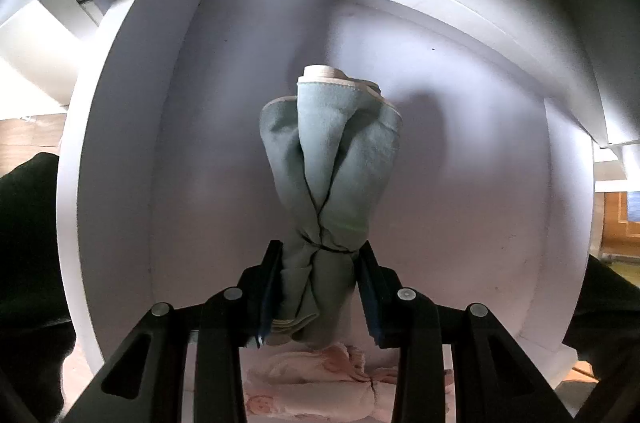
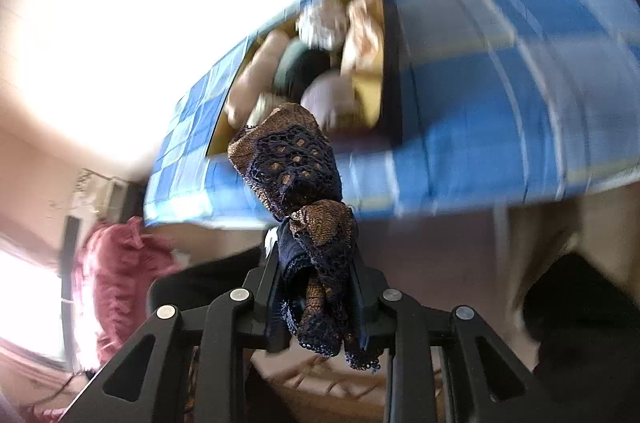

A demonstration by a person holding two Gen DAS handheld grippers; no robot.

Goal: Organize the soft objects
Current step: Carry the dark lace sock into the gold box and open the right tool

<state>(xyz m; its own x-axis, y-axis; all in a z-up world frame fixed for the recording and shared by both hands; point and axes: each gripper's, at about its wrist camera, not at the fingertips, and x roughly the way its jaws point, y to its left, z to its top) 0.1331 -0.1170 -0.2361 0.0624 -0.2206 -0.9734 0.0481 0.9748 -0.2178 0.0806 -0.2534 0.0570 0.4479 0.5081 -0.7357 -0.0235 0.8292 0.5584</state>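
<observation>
While clamped: knotted green fleece cloth [image 1: 320,191] (soft) | lacy navy-bronze bundle [image 2: 308,223]

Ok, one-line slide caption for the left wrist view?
Left claw shut on a knotted grey-green cloth, held inside a white cabinet compartment.

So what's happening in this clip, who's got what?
A person is sorting soft items with a handheld gripper in each hand. The left gripper is shut on a knotted grey-green cloth, held inside a white compartment; a pink cloth lies below it. The right gripper is shut on a dark blue and brown lace bundle, held up in front of a box of soft things that sits on a blue checked cover. That view is blurred.
</observation>
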